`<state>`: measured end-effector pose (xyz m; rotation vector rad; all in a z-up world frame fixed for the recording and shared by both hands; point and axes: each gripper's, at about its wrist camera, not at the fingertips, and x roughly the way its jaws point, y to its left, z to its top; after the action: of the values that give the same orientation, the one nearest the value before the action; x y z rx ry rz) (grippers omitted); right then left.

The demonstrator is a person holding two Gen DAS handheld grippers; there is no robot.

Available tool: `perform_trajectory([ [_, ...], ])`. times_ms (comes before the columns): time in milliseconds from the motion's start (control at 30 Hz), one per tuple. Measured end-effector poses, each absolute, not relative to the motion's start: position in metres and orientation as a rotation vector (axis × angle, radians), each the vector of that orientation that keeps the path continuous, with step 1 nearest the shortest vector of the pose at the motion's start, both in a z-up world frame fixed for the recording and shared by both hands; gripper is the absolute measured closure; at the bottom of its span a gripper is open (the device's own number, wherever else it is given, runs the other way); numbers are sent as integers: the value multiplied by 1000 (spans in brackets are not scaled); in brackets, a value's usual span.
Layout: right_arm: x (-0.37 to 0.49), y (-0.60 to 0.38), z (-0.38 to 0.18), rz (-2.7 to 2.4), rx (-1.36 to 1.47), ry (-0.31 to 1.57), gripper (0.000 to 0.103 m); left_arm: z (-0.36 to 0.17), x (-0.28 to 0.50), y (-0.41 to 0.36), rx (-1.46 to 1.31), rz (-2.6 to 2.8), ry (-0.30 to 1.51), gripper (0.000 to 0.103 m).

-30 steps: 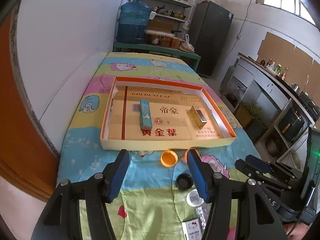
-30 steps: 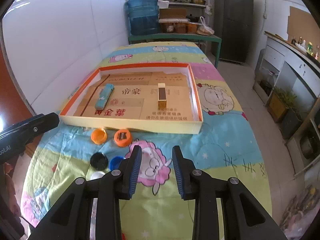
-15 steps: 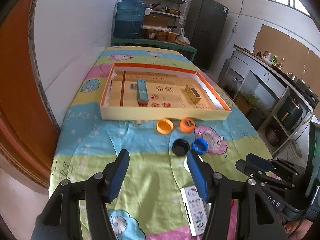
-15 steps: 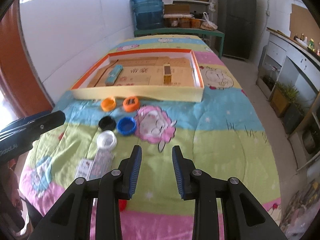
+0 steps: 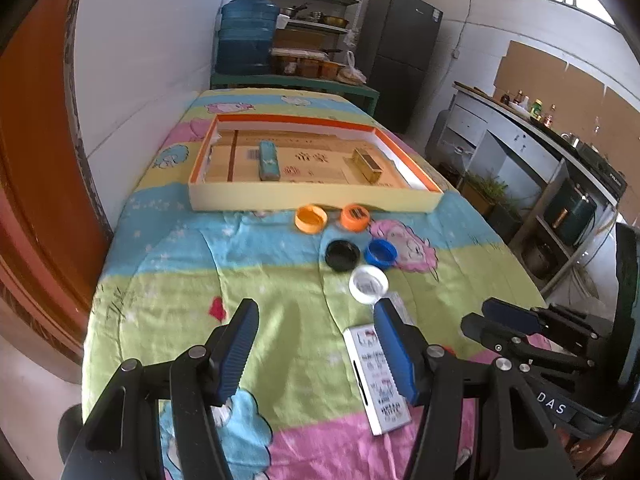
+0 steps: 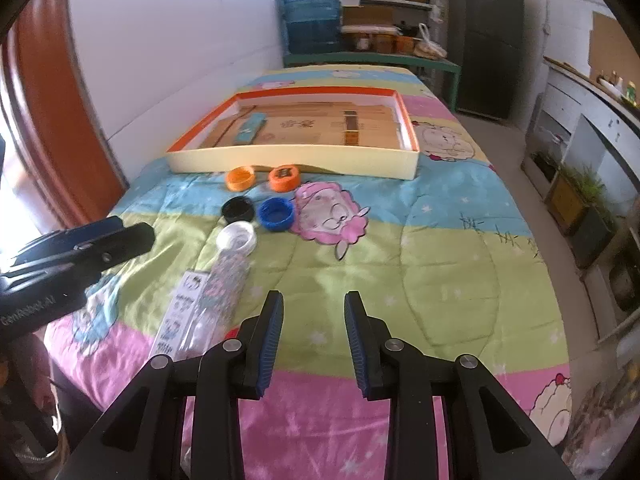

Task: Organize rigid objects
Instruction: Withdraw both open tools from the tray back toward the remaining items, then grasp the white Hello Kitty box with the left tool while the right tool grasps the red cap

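Blue-padded left gripper wide open, right gripper narrower, both empty; lower-centre white box partly hidden, misgrasp risk.

"DAS" on right hand-held gripper body; "GenRobot.AI" faintly on left hand-held gripper body; other print unreadable

You've got 2 orange caps, 1 black, 1 blue, 1 white; tray cream w/ orange rim; tablecloth pastel cartoon stripes.
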<state>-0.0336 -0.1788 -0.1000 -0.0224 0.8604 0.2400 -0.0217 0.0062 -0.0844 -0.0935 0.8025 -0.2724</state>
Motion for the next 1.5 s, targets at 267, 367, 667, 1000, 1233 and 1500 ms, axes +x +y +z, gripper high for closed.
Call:
perform_trajectory([
  [267,-54,-163,-109,313,-104,866,71,-91,-30,8,-75,-267,804,43],
  [367,-56,-161,-113,324,-112,876,71,-94,-31,10,-84,-271,812,43],
  [667,-54,-148,-118,369,-147,881,71,-100,-30,9,-86,-291,826,43],
  [1000,-43,-145,-124,350,-156,886,73,-107,-31,-5,-55,-337,855,43],
  [1233,-41,-153,-124,325,-132,886,73,-117,-30,-18,2,-334,889,43],
  [1500,-38,-161,-124,296,-105,882,73,-122,-30,-27,14,-361,903,44],
])
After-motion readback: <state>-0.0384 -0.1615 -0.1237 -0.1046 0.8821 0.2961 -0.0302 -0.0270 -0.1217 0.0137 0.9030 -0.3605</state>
